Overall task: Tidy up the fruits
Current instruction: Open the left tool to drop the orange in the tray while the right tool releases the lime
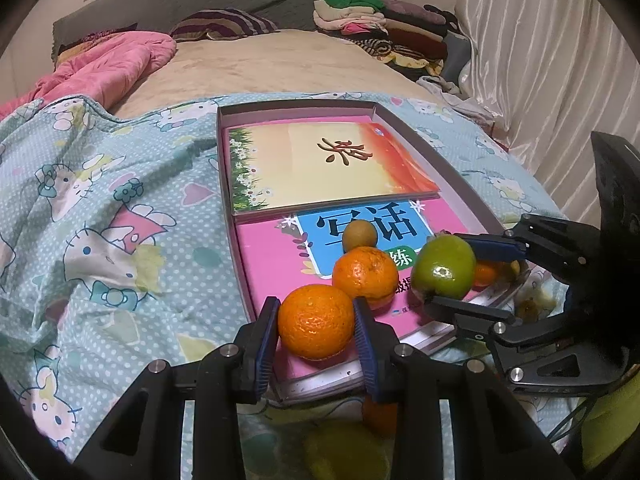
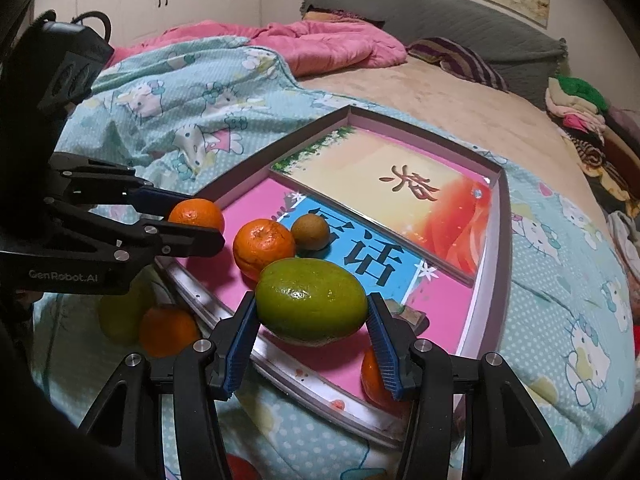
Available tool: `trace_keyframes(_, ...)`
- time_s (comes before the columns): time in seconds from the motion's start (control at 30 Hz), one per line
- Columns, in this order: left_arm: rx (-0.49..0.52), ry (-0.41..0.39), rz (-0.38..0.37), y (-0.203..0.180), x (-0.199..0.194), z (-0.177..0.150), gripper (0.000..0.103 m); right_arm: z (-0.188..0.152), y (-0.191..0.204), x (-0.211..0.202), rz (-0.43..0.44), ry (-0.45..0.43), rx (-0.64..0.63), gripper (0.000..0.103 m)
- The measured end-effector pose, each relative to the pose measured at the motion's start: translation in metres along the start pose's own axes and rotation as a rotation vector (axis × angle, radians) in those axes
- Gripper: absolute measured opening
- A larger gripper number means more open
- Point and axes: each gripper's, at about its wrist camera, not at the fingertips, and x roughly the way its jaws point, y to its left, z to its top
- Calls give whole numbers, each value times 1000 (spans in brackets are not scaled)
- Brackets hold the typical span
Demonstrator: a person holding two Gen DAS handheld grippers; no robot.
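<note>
Fruits: orange [image 1: 316, 322] pinched between left gripper [image 1: 316, 326] jaws, narrowly parted | green fruit [image 2: 311, 306] clamped between right gripper [image 2: 312, 320] jaws, set wider | both over tray [image 2: 502, 240] near edge, second orange [image 2: 264, 249] just ahead | likely light, firm, slick-skinned, roll-prone; grip across the middle, gently.

"GenRobot.AI" on left gripper [image 2: 200, 227]; "写话" on pink book [image 2: 372, 260].

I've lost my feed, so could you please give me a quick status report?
Left gripper shut on orange. Right gripper shut on green fruit, over box. Orange and small brown fruit already inside; path clear.
</note>
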Motion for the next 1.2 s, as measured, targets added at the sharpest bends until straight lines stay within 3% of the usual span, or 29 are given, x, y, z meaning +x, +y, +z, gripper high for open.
trace_keyframes(0.7,10,10,-2,-3,1,0,37,-1,-1,0,7,7,1,56)
trace_keyframes(1.2,3,8,3,-2,2,0,37,-2,0,-7,2,-16,18,62)
